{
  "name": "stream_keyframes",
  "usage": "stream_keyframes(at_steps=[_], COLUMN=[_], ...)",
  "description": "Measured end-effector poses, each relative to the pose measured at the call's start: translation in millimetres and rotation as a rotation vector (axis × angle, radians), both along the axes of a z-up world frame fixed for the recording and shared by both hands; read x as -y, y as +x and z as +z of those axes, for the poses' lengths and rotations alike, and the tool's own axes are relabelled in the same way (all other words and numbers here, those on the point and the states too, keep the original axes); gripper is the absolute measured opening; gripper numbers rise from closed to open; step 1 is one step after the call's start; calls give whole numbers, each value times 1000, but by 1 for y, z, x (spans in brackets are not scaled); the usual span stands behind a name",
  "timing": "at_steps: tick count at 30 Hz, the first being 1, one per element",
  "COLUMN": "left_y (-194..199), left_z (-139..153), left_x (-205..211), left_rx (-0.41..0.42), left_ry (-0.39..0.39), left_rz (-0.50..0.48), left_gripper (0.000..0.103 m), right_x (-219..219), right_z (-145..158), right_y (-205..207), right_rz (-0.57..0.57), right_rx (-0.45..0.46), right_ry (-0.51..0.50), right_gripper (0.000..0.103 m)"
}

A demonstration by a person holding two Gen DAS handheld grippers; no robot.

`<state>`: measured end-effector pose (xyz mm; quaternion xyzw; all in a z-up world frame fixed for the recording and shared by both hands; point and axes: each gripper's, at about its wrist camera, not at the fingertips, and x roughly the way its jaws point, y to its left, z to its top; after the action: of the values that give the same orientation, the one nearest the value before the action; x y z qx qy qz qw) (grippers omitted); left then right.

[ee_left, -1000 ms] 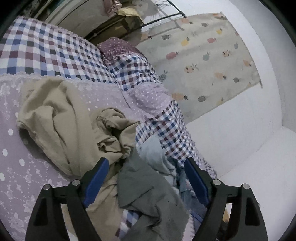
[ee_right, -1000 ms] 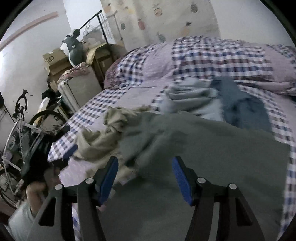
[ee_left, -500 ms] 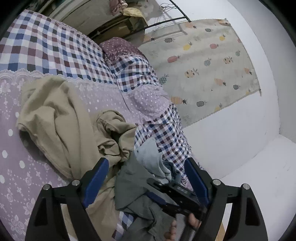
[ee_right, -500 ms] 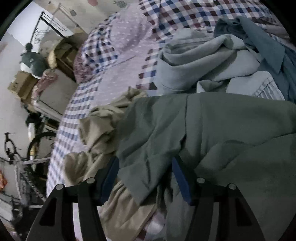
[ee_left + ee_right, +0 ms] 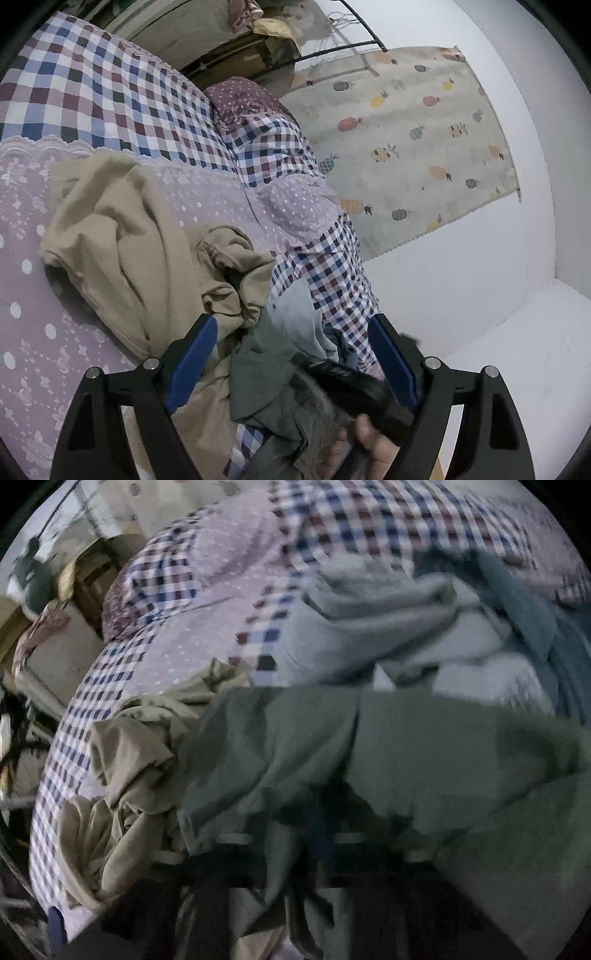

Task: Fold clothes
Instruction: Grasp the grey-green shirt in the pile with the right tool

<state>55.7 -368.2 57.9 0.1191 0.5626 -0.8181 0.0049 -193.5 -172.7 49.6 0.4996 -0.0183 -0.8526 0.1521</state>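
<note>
The right gripper, low in the centre of its blurred view, has its jaws pinched together on a fold of the crumpled grey-green cotton garment, which fills the lower half of that frame. The left gripper stands wide with nothing pressed between its blue fingers, hovering near level at the bottom of its view over the same heap. In the lower right of the left view, a hand holds the right tool angled steeply down into the cloth.

Outward from there, a rumpled beige garment sprawls across the left of that view, and pale blue-grey clothes are bunched at the upper right of the right view, all on the checked and lilac dotted bedspread. Nothing looks folded yet; by my reading the work is at its start, with the first garment only just gripped and every piece left to do.
</note>
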Motion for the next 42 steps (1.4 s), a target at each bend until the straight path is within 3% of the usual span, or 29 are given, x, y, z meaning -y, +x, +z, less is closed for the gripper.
stream_keyframes(at_steps=[5, 9, 11, 14, 16, 20, 23, 25, 29, 33, 37, 42], left_y=[7, 11, 14, 18, 20, 25, 25, 23, 22, 24, 25, 21], left_z=[-12, -25, -32, -39, -44, -51, -55, -54, -52, -52, -56, -59], left_x=[15, 28, 34, 41, 45, 51, 52, 51, 49, 53, 58, 58], left_rx=[-4, 12, 26, 58, 75, 105, 109, 109, 106, 102, 98, 92], left_ry=[71, 136, 159, 170, 184, 203, 220, 215, 200, 203, 224, 241], left_rz=[27, 49, 62, 83, 98, 135, 142, 133, 117, 120, 132, 127], left_gripper=[86, 86, 86, 86, 86, 86, 86, 86, 86, 86, 86, 86], right_x=[37, 73, 89, 113, 119, 104, 90, 81, 71, 72, 75, 87], right_z=[56, 87, 89, 70, 52, 44, 50, 49, 41, 25, 5, -7], right_y=[36, 81, 102, 127, 138, 128, 102, 84, 39, 2, -29, -50], right_rz=[248, 511, 655, 874, 939, 891, 752, 652, 478, 332, 218, 179], right_rx=[-214, -315, -313, -240, -215, -205, -232, -196, -50, 47, 121, 122], right_ry=[-16, -62, -72, 30, 126, 103, 32, -55, -273, -388, -421, -427], right_gripper=[1, 2, 4, 14, 34, 43, 56, 65, 65, 65, 65, 65])
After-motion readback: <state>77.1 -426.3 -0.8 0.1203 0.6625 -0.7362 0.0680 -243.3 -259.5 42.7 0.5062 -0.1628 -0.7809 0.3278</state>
